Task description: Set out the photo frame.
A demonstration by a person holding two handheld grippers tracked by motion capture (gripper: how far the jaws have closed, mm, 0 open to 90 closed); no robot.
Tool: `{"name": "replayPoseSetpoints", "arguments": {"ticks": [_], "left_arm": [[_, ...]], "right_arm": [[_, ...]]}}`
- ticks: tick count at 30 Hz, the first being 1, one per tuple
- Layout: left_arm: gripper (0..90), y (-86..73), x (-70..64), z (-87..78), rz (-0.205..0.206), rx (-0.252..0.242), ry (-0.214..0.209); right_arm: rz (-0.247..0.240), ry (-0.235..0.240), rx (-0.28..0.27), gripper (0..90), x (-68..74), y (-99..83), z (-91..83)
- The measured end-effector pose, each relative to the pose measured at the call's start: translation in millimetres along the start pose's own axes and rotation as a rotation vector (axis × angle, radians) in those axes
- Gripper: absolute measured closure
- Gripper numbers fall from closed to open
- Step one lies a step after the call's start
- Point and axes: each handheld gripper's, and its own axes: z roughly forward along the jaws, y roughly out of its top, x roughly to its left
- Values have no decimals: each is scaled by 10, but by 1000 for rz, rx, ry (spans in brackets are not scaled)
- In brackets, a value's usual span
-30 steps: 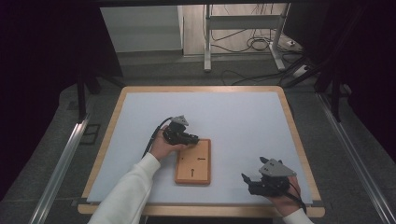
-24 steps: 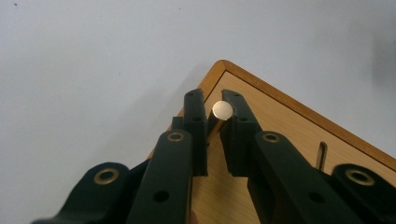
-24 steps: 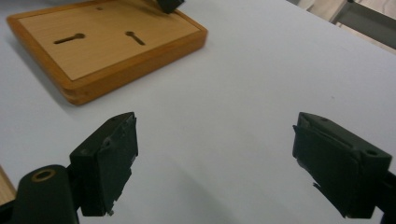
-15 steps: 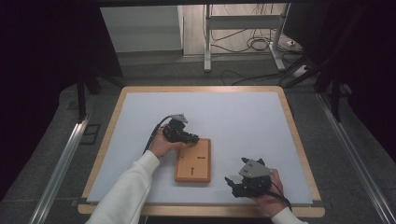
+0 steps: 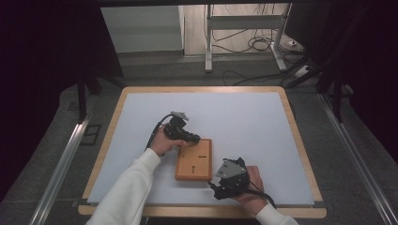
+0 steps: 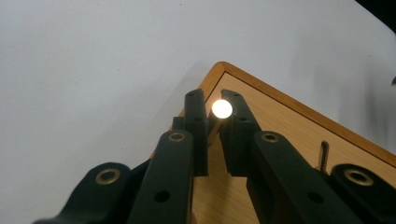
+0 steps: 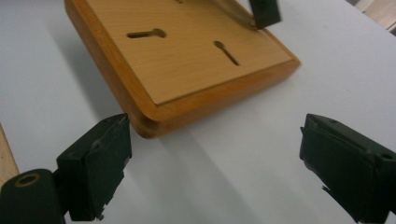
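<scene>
A white table surface (image 5: 244,122) framed by a light wooden rim is seen from above, and a wooden board (image 5: 194,160) is laid flat on its near half, slightly left of the middle. The board is rectangular with rounded, darker orange edges, and two keyhole-shaped slots (image 7: 145,33) are cut into its pale top face.

At the board's far left corner, the left gripper (image 5: 196,139) is held by a hand in a white sleeve (image 5: 126,192). In the left gripper view, its jaws are seen drawn close together on a thin upright pin (image 6: 222,108), whose round top is lit bright and which stands just inside that corner of the board. Whether the pin is fixed in the board cannot be told.

At the board's near right corner, the right gripper (image 5: 217,184) is held low over the table by the other hand (image 5: 251,185). In the right gripper view, its jaws are spread wide apart with nothing between them, and the board's rounded corner (image 7: 149,126) is seen just beyond the left jaw, close to it; contact cannot be told.
</scene>
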Motion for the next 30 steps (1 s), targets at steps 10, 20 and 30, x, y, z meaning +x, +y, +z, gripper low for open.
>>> {"name": "replayPoseSetpoints", "arguments": {"ticks": [10, 20, 30], "left_arm": [[819, 10, 17, 3, -15, 2, -8], [822, 14, 3, 4, -13, 3, 6], [840, 21, -6, 8, -16, -11, 40]], "right_arm": [[-99, -28, 60, 84, 191, 171, 296], [-177, -106, 47, 89, 251, 239, 380], [-219, -163, -21, 180, 243, 322, 272]]}}
